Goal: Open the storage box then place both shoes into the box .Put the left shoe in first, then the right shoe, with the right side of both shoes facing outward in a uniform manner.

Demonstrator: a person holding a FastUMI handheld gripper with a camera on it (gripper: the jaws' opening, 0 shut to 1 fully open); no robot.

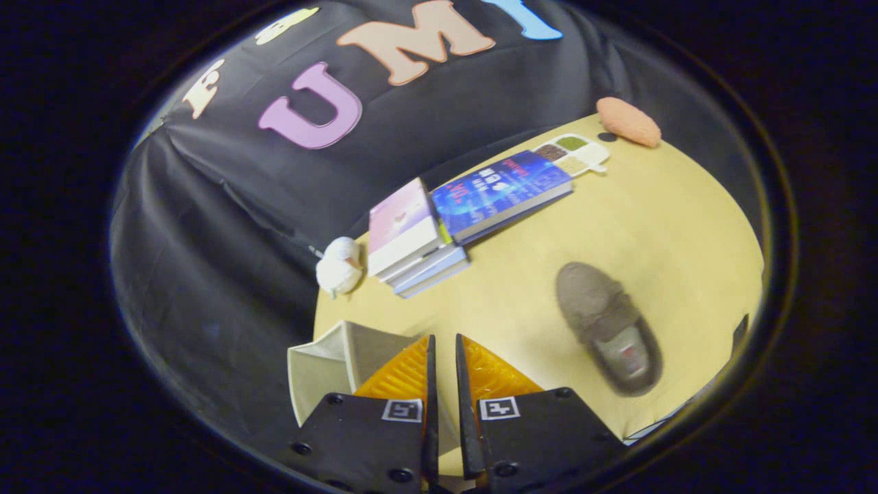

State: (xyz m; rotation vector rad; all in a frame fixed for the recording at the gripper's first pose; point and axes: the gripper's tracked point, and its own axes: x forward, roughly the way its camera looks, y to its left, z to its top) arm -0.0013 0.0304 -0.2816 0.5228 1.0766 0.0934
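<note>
Gripper view: my tongs (443, 346) nearly together, thin gap, nothing between them, over a pale yellow worktop (672, 226). Box (336, 363) just left of the fingers, open. Shoe (607, 328) on the worktop to their right, apart. Beyond: books (463, 213), white duck toy (339, 267), seed tray (575, 152), orange pad (627, 121). Black cloth wall behind.

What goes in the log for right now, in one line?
hand-held gripper: nearly shut, empty | storage box: beside left finger | brown shoe: on table, outside box
</note>
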